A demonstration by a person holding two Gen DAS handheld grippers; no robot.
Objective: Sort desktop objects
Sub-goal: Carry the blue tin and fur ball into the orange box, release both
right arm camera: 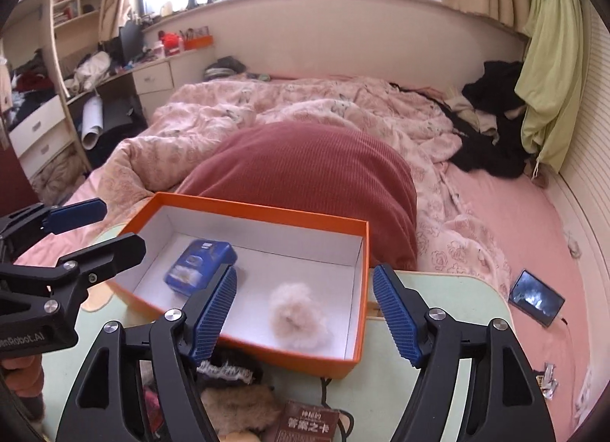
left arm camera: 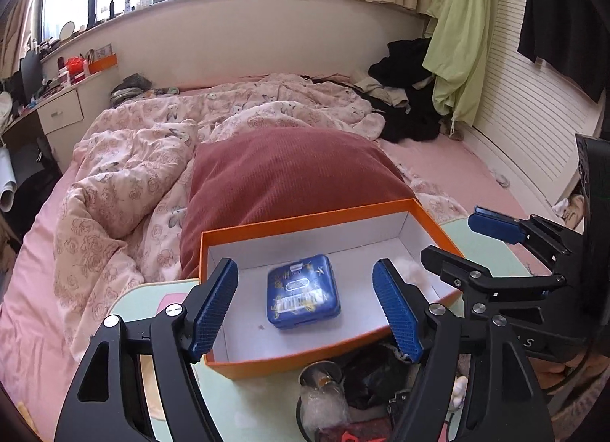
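Note:
An orange box (left arm camera: 267, 226) with a white inside stands on the pale green table (left arm camera: 126, 301). A blue tin (left arm camera: 303, 296) lies in it, blurred in both views (right arm camera: 200, 266). A fluffy white puff (right arm camera: 297, 314) lies in the box's right part (left arm camera: 413, 270). My left gripper (left arm camera: 305, 304) is open and empty, its jaws spread above the tin. My right gripper (right arm camera: 305, 312) is open and empty above the puff. The orange box also shows in the right wrist view (right arm camera: 267, 356). Each gripper appears in the other's view, the right one (left arm camera: 463, 241) and the left one (right arm camera: 103, 226).
Near the table's front edge lie a small metal cup (left arm camera: 320, 375), a black bundle (left arm camera: 375, 375), a furry brown thing (right arm camera: 236, 407) and a dark brown card box (right arm camera: 309, 423). A red pillow (left arm camera: 289, 171) and pink quilt lie beyond the box. A phone (right arm camera: 535, 302) lies on the bed.

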